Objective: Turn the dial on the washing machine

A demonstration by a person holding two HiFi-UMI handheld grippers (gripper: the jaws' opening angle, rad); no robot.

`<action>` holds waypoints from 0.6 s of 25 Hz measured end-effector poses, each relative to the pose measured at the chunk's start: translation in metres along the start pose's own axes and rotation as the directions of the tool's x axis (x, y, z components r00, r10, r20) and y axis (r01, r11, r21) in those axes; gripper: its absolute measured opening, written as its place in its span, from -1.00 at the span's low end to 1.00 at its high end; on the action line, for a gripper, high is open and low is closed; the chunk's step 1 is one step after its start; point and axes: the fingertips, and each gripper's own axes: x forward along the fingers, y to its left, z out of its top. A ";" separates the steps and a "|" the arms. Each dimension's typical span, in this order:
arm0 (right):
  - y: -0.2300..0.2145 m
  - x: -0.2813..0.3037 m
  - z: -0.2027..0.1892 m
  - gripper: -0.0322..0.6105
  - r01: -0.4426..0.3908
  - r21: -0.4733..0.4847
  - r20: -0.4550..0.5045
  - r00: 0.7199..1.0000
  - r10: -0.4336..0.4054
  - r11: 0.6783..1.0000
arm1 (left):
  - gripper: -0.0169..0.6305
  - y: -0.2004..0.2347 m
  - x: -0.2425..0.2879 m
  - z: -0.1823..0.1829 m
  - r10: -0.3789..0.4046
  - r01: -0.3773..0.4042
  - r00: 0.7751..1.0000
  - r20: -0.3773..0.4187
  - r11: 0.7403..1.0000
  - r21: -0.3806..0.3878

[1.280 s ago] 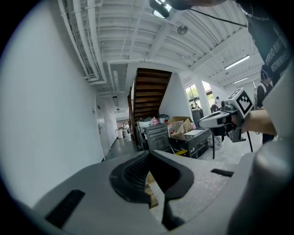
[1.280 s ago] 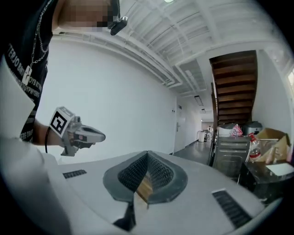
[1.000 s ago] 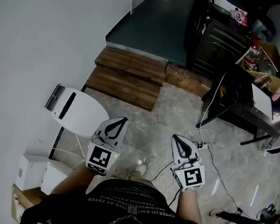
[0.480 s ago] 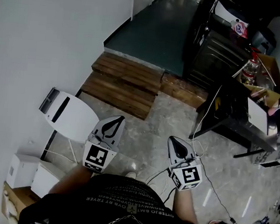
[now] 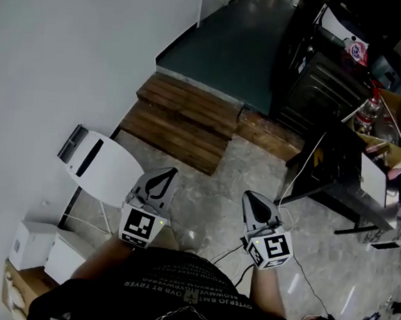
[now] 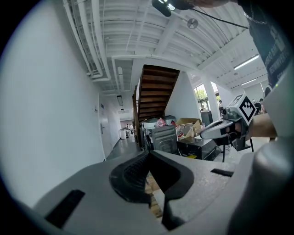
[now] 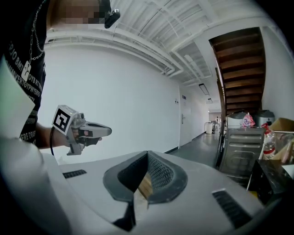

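Counting what's around: two claws, one per hand. The left claw (image 5: 161, 178) and right claw (image 5: 254, 204) are held out side by side, both pointing roughly level and the same way. Both are pinched fully together at the tips and grip nothing. Only floor and wood show through the notch under the pads.

Straight ahead of the claws is one wooden platform (image 5: 180, 116) in two tiers. Just left of the left claw stands one round white table (image 5: 119, 176) with one flat white gadget (image 5: 78, 145) lying on it. Back and left of that claw, against the wall, are two white boxes (image 5: 31, 244). Off to the right of the right claw there's one dark table (image 5: 349, 179) piled with stuff.

The washer should be in the appliance stack ahead and to the right of the right claw, well apart from both claws and past the platform. One steel-fronted machine (image 7: 241, 149) stands out there. The dial is too small to pick out in any view, so I can't tell which way it points or how its long axis runs.
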 end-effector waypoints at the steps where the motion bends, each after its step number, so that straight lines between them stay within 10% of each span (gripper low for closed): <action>1: -0.003 0.009 0.005 -0.91 0.007 -0.003 0.002 1.000 -0.007 1.000 | -0.93 0.008 0.007 0.003 -0.007 0.007 1.000 0.004 1.000 0.006; 15: -0.013 0.122 0.051 -0.91 0.104 -0.040 0.020 0.994 -0.103 0.994 | -0.93 0.110 0.079 0.014 -0.121 0.119 0.991 0.054 0.992 0.034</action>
